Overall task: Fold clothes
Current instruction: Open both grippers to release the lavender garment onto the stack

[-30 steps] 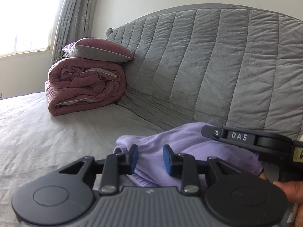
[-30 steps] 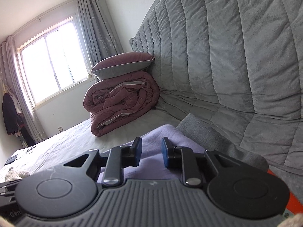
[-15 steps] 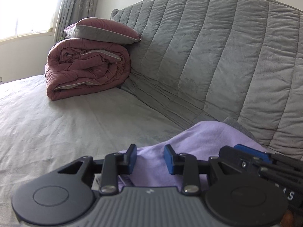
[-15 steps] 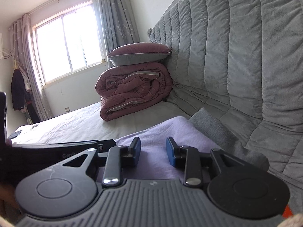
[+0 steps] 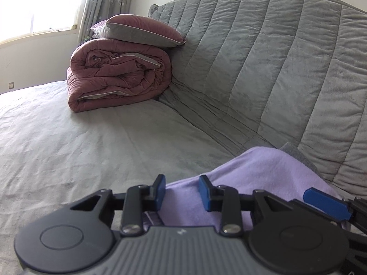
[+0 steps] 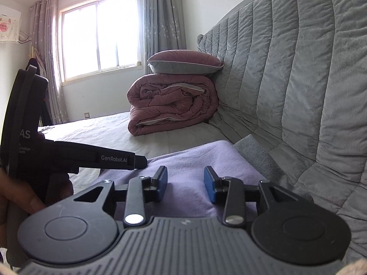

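The bed (image 5: pixel 68 142) carries a folded maroon quilt (image 5: pixel 119 75) at its head edge, against the grey quilted headboard (image 5: pixel 275 68). A lilac garment (image 5: pixel 252 178) lies on the bed near the headboard. The left tongs (image 5: pixel 181 191) stand parted over its edge, pads clear. The right tongs (image 6: pixel 187 184) are opening above the cloth, gripping nothing.

On the bed (image 5: pixel 80 142) ahead of me lies the garment (image 5: pixel 252 183), with a folded cloth (image 6: pixel 257 153) behind it against the quilted headboard (image 5: pixel 275 68) on the right. Both grippers sit over the garment: my left gripper (image 5: pixel 181 191) at its left edge, my right gripper (image 6: pixel 185 183) further right. Far back, a rolled duvet (image 5: pixel 119 78) rests on the bed against the headboard, a pillow (image 5: pixel 137 31) on top. The window (image 6: pixel 98 36) is behind, left.
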The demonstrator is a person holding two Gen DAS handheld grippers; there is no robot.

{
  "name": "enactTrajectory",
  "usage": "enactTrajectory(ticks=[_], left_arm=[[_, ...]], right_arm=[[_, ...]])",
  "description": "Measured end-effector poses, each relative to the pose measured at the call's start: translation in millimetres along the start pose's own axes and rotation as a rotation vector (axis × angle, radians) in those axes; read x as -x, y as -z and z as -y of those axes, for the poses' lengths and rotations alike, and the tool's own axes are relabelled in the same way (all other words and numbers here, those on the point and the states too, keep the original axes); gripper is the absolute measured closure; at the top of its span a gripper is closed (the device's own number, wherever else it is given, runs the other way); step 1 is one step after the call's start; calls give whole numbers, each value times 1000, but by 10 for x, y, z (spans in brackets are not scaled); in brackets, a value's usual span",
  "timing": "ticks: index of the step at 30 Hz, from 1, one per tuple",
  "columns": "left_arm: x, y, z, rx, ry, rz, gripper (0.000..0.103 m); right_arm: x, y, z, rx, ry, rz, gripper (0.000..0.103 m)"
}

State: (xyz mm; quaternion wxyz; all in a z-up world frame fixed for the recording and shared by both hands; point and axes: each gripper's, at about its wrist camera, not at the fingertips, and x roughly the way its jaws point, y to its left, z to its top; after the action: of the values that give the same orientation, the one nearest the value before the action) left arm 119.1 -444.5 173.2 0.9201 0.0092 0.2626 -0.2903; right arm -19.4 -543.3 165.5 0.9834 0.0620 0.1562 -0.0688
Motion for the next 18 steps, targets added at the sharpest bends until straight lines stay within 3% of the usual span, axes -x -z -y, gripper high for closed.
enactTrajectory(ticks=[2, 7, 18], left_arm=[[150, 48, 57, -34, -30, 52, 70], [485, 250, 161, -102, -22, 130, 69], [748, 549, 174, -102, -19, 163, 69]], right_arm=[[24, -2, -7, 2, -3, 5, 63], [42, -1, -11, 1, 6, 4, 62], [152, 6, -32, -14, 45, 7, 60]])
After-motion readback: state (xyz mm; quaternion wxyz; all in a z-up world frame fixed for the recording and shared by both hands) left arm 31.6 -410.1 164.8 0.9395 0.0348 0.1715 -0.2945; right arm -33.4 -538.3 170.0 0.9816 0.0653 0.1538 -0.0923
